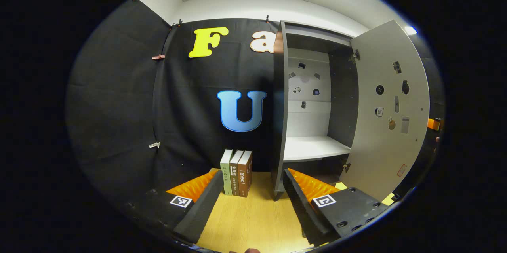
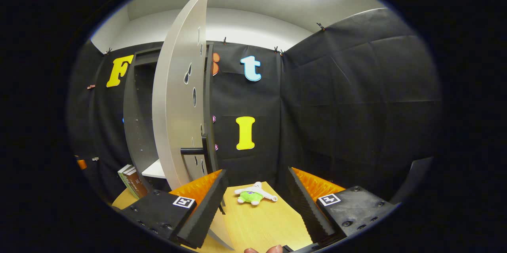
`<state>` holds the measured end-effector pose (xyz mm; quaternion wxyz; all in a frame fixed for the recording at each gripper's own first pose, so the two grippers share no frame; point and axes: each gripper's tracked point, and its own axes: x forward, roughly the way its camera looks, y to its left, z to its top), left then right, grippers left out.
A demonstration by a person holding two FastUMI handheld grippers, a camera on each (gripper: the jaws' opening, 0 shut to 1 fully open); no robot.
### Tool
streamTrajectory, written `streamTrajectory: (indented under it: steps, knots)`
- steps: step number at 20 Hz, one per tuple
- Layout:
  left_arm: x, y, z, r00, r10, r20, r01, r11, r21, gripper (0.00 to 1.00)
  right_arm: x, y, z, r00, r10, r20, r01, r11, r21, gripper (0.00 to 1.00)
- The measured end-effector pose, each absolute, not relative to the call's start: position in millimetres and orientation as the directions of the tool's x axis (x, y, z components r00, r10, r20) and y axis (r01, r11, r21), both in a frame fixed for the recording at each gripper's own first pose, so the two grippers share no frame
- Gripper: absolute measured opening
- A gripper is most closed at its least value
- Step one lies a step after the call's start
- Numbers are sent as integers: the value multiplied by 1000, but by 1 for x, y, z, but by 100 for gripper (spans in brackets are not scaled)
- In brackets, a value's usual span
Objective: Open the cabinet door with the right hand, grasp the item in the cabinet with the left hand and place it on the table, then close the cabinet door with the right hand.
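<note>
Grey cabinet door [image 2: 178, 98] stands wide open and the toy [image 2: 253, 196] already lies on the desk [image 2: 257, 225], near its back edge, so closing is the step in hand, I judge. Right claw [image 2: 255, 205] has its fingers apart, just beside the door handle [image 2: 194, 151]; it should push the panel slowly and evenly. Left claw [image 1: 253, 201], also apart and holding nothing, faces the bare cabinet shelf [image 1: 313, 148] and 3 books [image 1: 237, 172], while the toy appears in the right gripper view
</note>
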<state>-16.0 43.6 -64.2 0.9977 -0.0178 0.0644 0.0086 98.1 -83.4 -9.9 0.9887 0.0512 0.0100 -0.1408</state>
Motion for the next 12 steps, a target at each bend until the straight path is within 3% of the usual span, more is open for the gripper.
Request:
streamTrajectory:
  steps: [4, 12]
  knots:
    - [-15, 50, -65, 991, 25, -129, -30, 999, -36, 93, 99, -79, -8, 957, -289, -19, 289, 957, 37, 97]
    - [-11, 59, -66, 992, 33, -121, -37, 999, -35, 95, 95, -44, -11, 973, -229, -32, 231, 966, 112, 97]
